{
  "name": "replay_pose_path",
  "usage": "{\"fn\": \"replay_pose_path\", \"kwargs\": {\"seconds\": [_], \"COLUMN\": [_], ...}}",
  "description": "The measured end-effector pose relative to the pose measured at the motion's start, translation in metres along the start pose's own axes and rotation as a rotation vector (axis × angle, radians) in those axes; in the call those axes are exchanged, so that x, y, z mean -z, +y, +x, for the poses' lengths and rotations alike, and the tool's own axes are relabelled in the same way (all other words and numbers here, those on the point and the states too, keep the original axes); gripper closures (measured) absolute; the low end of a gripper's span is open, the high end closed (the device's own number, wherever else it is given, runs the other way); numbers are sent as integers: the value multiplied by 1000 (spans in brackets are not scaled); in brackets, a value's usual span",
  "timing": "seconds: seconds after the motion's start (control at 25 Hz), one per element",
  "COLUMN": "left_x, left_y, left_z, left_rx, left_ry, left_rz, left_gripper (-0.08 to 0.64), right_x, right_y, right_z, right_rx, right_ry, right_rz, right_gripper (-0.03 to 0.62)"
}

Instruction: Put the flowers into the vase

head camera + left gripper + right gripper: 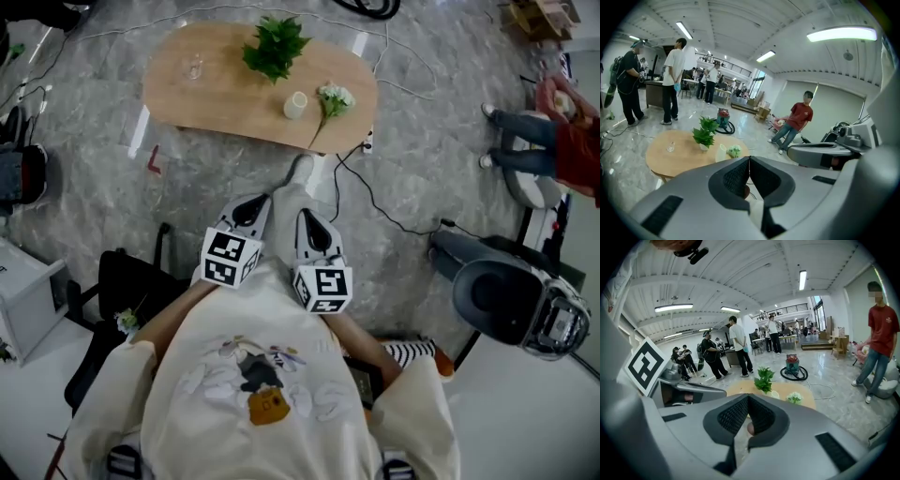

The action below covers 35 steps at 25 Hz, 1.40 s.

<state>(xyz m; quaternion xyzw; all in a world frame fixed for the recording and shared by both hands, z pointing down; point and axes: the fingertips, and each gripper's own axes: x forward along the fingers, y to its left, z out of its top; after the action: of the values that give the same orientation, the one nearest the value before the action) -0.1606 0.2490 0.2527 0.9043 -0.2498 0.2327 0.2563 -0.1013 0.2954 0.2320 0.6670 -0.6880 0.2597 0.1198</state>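
Note:
A bunch of white flowers (335, 97) lies on the right end of an oval wooden table (216, 98), its stem towards the near edge. A small cream vase (295, 105) stands just left of it. Both grippers are held in front of my body, well short of the table. The left gripper (261, 199) and the right gripper (307, 216) are shut with nothing between their jaws. The left gripper view looks past its gripper (749, 160) to the vase (722, 152) and flowers (734, 151). The right gripper view shows its gripper (748, 398) and the flowers (794, 398) beyond.
A green potted plant (275, 45) and a clear glass (194, 67) also stand on the table. Cables cross the floor (375, 202) between me and the table. A grey machine (511, 295) stands at right, a black chair (122, 291) at left. Several people stand farther off.

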Motion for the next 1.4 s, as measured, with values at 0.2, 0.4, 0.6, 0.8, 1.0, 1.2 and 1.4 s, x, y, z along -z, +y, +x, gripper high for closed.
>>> {"fn": "replay_pose_path", "kwargs": {"seconds": [0.2, 0.4, 0.6, 0.8, 1.0, 1.2, 1.4], "left_x": [-47, -93, -123, -138, -138, -128, -114], "left_y": [18, 8, 6, 13, 20, 35, 45], "left_z": [47, 97, 145, 164, 176, 190, 206], "left_rx": [-51, -77, -102, -141, -138, -152, -161], "left_ry": [4, -1, 31, 49, 112, 145, 171], "left_rz": [18, 57, 102, 69, 42, 9, -41], "left_gripper": [551, 551, 551, 551, 551, 551, 551], "right_x": [-37, -67, -88, -85, -75, -52, -28], "right_y": [-51, -101, -151, -178, -185, -193, -209], "right_z": [53, 89, 127, 150, 164, 187, 213], "right_rx": [-32, -98, -126, -140, -125, -134, -104], "right_ry": [3, 41, 71, 139, 207, 269, 333], "right_rz": [33, 70, 140, 259, 279, 280, 271], "right_gripper": [589, 589, 589, 589, 588, 588, 586]}}
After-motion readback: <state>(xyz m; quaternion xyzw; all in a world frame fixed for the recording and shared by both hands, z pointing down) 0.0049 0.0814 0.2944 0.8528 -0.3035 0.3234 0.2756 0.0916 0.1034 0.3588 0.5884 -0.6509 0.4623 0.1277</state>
